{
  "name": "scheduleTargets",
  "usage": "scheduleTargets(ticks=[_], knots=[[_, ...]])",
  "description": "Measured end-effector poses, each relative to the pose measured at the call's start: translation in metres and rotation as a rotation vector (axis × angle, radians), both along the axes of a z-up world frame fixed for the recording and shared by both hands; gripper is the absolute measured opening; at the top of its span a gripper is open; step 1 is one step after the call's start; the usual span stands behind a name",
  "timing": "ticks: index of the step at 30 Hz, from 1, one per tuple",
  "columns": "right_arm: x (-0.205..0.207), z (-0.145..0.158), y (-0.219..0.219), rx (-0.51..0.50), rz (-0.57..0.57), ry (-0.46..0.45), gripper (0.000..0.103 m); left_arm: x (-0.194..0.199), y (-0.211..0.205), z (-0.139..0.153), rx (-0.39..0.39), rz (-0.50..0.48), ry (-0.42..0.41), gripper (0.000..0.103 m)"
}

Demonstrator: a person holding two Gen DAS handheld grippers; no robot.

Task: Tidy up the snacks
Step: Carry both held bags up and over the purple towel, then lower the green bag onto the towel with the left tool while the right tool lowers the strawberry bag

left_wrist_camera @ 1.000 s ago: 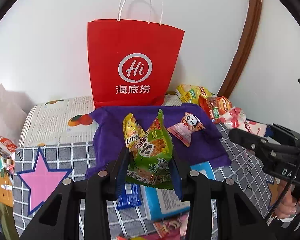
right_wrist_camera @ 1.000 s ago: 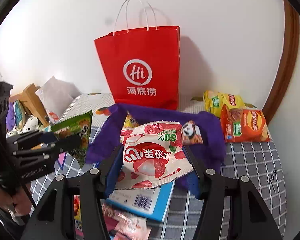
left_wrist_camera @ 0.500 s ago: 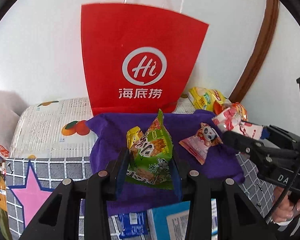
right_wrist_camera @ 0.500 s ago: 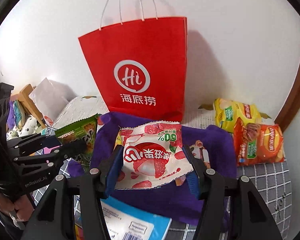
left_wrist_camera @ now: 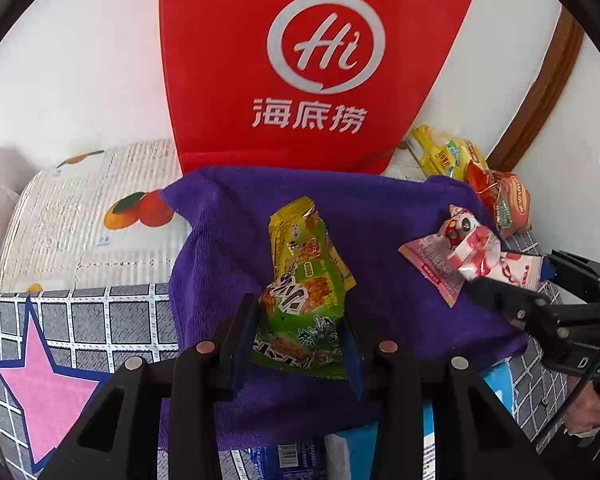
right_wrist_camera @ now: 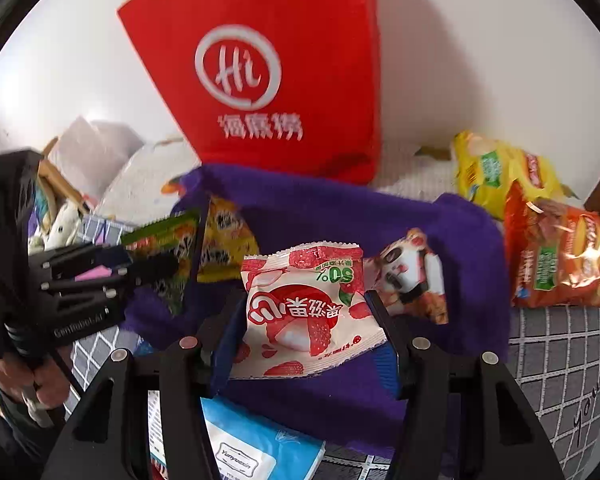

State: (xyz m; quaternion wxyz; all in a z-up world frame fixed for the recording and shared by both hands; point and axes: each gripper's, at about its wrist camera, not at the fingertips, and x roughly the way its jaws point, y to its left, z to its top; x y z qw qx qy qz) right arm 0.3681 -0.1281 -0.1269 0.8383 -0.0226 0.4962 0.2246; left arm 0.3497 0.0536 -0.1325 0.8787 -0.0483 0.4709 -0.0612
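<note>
Both tools level — left tool [left_wrist_camera: 300, 344], right tool [right_wrist_camera: 306, 336] — gripping packets.

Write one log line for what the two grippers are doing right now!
left gripper: shut on green snack packet | right gripper: shut on strawberry snack packet | both over purple cloth | red bag ahead

A: The red paper bag [left_wrist_camera: 316, 68] is cut off at the top in both views, so its handles are out of sight.

B: And the right wrist view smears its lettering. The green snack packet [left_wrist_camera: 304, 316] hides most of the yellow packet [left_wrist_camera: 294, 228] behind it.

A: The blue box [right_wrist_camera: 256, 444] near us runs under the purple towel [right_wrist_camera: 340, 208] and off the bottom edge.
</note>
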Motion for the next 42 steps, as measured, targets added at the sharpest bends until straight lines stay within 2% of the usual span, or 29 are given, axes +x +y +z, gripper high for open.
scheduleTargets(ticks=[4, 16, 21, 39, 42], knots=[[0.004, -0.014, 0.006, -0.019, 0.006, 0.04, 0.058, 0.002, 0.004, -0.007, -0.01, 0.016, 0.032, 0.037], [0.002, -0.03, 0.021, -0.096, 0.055, 0.055, 0.058, 0.007, 0.005, -0.02, 0.03, 0.027, 0.072, 0.037], [0.007, -0.042, 0.018, -0.11, 0.054, 0.111, 0.058, 0.008, 0.004, -0.024, 0.034, 0.022, 0.081, 0.037], [0.011, -0.052, 0.02, -0.149, 0.037, 0.136, 0.059, 0.011, -0.004, -0.03, 0.056, 0.003, 0.096, 0.037], [0.01, -0.052, 0.022, -0.153, 0.047, 0.138, 0.06, 0.01, -0.008, -0.029, 0.065, -0.017, 0.098, 0.046]])
